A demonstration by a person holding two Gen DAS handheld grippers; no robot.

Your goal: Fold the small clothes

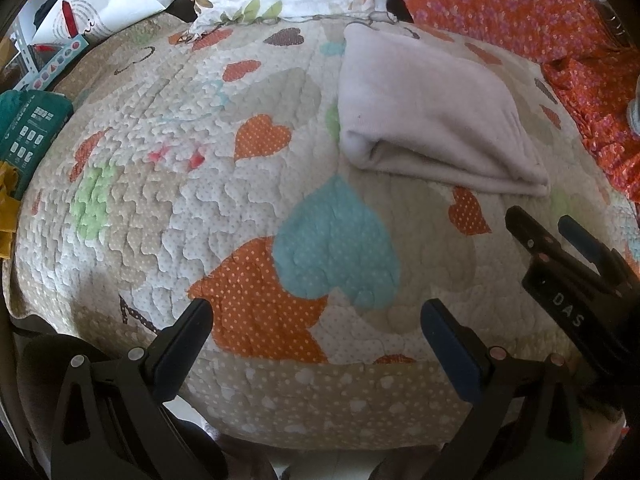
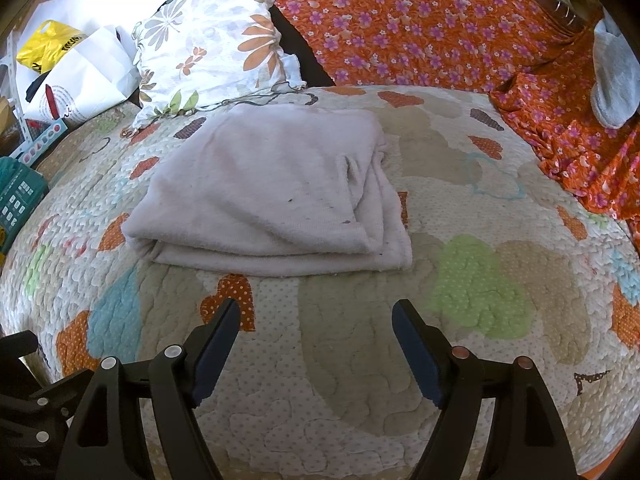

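A pale lilac garment lies folded in layers on the heart-patterned quilt. It also shows in the left wrist view, at the upper right. My right gripper is open and empty, just in front of the garment's near edge. My left gripper is open and empty over the quilt, to the left of and nearer than the garment. The right gripper's fingers show at the right of the left wrist view.
A floral pillow lies behind the garment. An orange flowered cloth covers the back and right. A grey item lies on it at far right. White bags, a yellow bag and a teal box crowd the left edge.
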